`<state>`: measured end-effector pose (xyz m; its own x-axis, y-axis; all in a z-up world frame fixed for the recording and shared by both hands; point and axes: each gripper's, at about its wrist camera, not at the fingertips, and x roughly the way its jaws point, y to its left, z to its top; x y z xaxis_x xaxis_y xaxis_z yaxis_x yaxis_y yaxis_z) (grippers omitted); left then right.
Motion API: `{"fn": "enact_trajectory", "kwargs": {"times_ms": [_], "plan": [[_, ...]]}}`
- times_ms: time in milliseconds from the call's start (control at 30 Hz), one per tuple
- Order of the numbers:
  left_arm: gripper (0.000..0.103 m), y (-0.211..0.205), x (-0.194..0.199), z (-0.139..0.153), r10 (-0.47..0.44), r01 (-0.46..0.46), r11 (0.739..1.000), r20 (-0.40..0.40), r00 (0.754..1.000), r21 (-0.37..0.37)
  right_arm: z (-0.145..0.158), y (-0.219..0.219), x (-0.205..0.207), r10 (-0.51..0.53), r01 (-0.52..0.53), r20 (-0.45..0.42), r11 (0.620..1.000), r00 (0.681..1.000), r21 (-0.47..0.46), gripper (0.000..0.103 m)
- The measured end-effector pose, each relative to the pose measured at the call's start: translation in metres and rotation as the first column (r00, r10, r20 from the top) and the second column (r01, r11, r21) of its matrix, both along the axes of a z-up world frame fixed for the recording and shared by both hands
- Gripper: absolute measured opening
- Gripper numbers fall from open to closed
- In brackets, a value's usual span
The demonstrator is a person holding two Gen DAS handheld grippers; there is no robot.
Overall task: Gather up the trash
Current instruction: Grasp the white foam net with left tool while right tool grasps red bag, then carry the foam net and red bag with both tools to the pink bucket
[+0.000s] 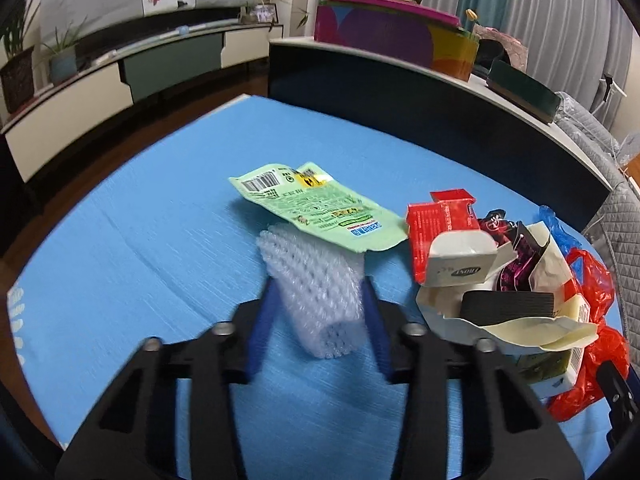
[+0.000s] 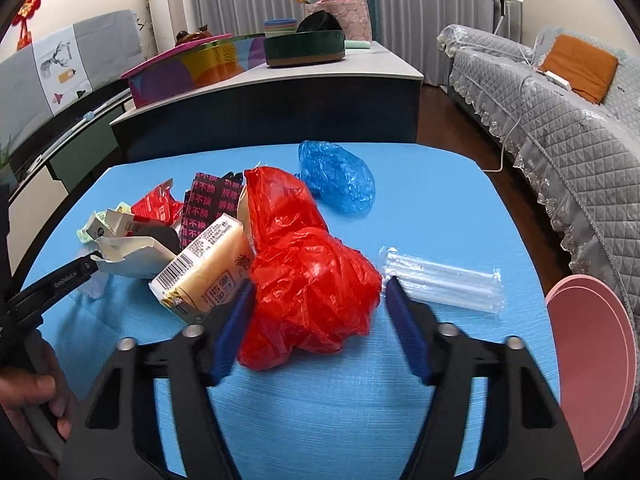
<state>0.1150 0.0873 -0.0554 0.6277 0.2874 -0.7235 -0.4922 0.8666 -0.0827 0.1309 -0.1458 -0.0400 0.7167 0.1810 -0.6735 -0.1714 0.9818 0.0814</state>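
1. Where the blue mat (image 1: pixel 160 240) covers the table, the left gripper (image 1: pixel 318 284) stands over a roll of clear bubble wrap (image 1: pixel 316 280); its blue pads flank the roll on both sides, at its edges, narrow, and appear to press on it.
2. The bubble wrap is translucent white, dimpled all over, rolled into a short tube whose open end faces the camera; its far end lies under a pale green printed wrapper (image 1: pixel 316 208) with a barcode.
3. Right of the roll, a heap of trash: a red carton (image 1: pixel 440 232), a white box flap (image 1: pixel 460 260), a dark pink-printed sachet (image 1: pixel 516 264) and a black corrugated piece (image 1: pixel 508 304).
4. The right gripper (image 2: pixel 318 288) straddles a crumpled red plastic bag (image 2: pixel 308 276); the left pad touches the bag's edge, while the right pad stands just beside it, so the jaws are half wide and not clamped.
5. The red bag is glossy, thin and heavily creased, lying near the middle of the mat, against a cream carton (image 2: pixel 204 272) with a barcode on its left.
6. Far of it lies a crumpled blue plastic bag (image 2: pixel 340 180); to its right, a clear plastic packet of tubes (image 2: pixel 444 280).
7. A pink plate (image 2: pixel 592 364) sits at the mat's near right edge.
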Motion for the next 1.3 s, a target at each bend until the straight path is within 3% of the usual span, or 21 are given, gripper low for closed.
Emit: {"fn": "enact_trajectory", "kwargs": {"times_ms": [100, 333, 800, 1300], "plan": [[0.016, -0.002, -0.005, 0.006, -0.008, 0.008, 1.0, 0.009, 1.0, 0.014, 0.0, -0.001, -0.002, 0.0, 0.0, 0.002, 1.0, 1.0, -0.004, 0.049], [0.013, -0.002, -0.021, 0.016, -0.019, 0.019, 1.0, 0.04, 0.999, 0.006, 0.013, -0.011, -0.016, -0.023, 0.023, 0.036, 1.0, 0.999, -0.001, 0.039], [0.013, -0.029, -0.068, 0.055, -0.118, 0.107, 0.99, 0.134, 0.984, 0.088, 0.049, -0.031, -0.059, -0.068, 0.07, 0.143, 0.998, 0.987, -0.005, 0.038], [0.013, -0.091, -0.077, 0.074, -0.317, 0.279, 0.938, 0.186, 0.93, 0.204, 0.072, -0.081, -0.079, -0.149, 0.147, 0.206, 0.989, 0.967, 0.028, 0.038]]}}
